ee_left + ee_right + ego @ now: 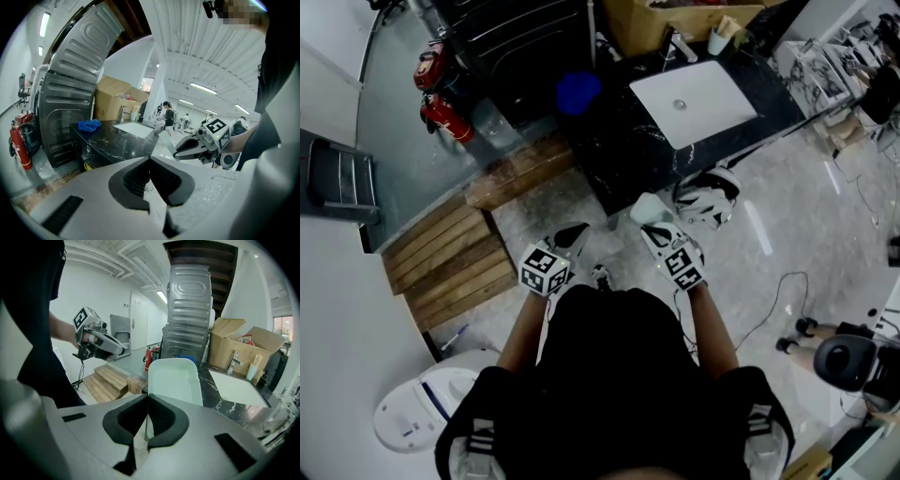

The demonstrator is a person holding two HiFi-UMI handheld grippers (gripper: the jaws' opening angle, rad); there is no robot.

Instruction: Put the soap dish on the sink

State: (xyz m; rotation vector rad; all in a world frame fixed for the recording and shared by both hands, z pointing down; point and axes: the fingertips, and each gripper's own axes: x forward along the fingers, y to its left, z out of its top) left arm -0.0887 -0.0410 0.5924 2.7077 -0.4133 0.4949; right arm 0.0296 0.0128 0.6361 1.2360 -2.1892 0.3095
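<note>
A pale, rectangular soap dish (pixel 174 379) stands upright in front of my right gripper (pixel 147 398), whose jaws are shut on its near edge. In the head view the soap dish (pixel 648 208) is held over the floor, short of the black marble counter (pixel 623 150). The white sink (pixel 694 101) is set into that counter, with a faucet (pixel 680 45) behind it. My left gripper (pixel 571 237) hovers to the left at the same height, shut with nothing between its jaws. From the left gripper view I see the right gripper (pixel 196 146) and the sink (pixel 130 127) beyond.
A blue cloth (pixel 577 92) lies on the counter's left end. A white and black helmet-like object (pixel 710 195) sits on the floor by the counter. Wooden pallets (pixel 455 258) lie to the left, two red fire extinguishers (pixel 439 94) beyond. A cardboard box (pixel 236 345) stands behind the sink.
</note>
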